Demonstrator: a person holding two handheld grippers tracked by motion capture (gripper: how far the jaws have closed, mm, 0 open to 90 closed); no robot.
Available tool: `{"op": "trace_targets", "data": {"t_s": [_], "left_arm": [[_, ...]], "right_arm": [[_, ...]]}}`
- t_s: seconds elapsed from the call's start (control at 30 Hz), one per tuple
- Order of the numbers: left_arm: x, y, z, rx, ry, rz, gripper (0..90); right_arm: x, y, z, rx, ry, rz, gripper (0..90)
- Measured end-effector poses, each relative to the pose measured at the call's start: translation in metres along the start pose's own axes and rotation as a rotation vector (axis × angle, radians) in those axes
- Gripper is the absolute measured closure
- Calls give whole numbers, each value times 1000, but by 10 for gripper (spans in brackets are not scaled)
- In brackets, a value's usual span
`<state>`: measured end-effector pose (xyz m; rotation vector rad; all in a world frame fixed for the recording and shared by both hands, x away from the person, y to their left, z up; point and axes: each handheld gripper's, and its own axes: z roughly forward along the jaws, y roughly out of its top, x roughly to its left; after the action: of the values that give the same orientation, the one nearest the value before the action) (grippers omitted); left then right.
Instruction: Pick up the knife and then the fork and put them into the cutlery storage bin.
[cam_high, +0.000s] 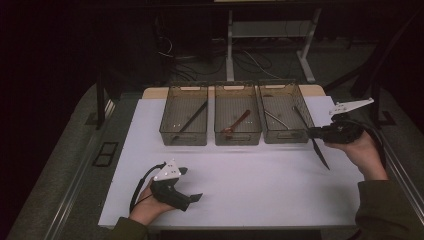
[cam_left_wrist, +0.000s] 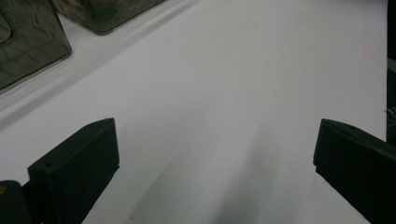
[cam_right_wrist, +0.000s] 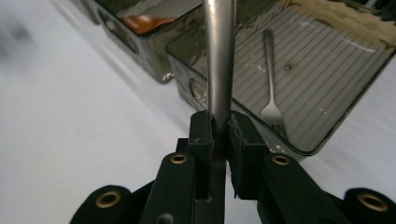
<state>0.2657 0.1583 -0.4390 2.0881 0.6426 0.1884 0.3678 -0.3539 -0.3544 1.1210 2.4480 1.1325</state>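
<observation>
Clamping a long flat utensil handle (cam_right_wrist: 220, 60), the right gripper (cam_right_wrist: 220, 126) has both black jaws pressed against the metal strip, which runs up between them toward the smoky right-hand bin (cam_right_wrist: 327, 98). Seen from above, held in the person's right hand (cam_high: 361, 150) just beside that bin's near right corner, with the dark utensil (cam_high: 320, 152) slanting down out of the gripper toward the white table (cam_high: 250, 185), its lower end pointing back at the person. Probably gripped mid-shaft so the piece hangs steady and can be tipped over the bin wall; likely a sorting job, cutlery into trays by kind.

Brushed, dull grey metal, narrow and straight where pinched. Rubbery-looking pads, brass rivets on the jaw links. Inside the right bin, ribbed floor, translucent brown plastic walls, a steel fork (cam_right_wrist: 272, 88) lying flat. Next to it, the middle bin (cam_high: 237, 120) with a reddish-brown spoon (cam_high: 236, 124), smooth and wood-like. Farther off, the left bin (cam_high: 184, 120) with a dark slender utensil (cam_high: 192, 120) lying diagonally.

Resting low on the near left of the table, the left gripper (cam_high: 192, 184), jaws spread wide with nothing between them but bare matte white surface, apparently waiting its turn.
</observation>
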Motion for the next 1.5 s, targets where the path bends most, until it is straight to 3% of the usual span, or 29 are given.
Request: {"op": "trace_targets", "data": {"t_s": [0.27, 0.43, 1.07, 1.5], "left_arm": [[1, 0, 0, -5, 1, 0, 0], [1, 0, 0, -7, -2, -1, 0], [1, 0, -1, -8, -1, -1, 0], [1, 0, -1, -17, -4, -2, 0]], "right_arm": [[-1, 3, -9, -94, -30, 19, 792], [0, 12, -11, -123, -54, 18, 792], [-3, 66, -18, -237, -71, 29, 792], [-20, 104, 2, -271, -130, 41, 791]]}}
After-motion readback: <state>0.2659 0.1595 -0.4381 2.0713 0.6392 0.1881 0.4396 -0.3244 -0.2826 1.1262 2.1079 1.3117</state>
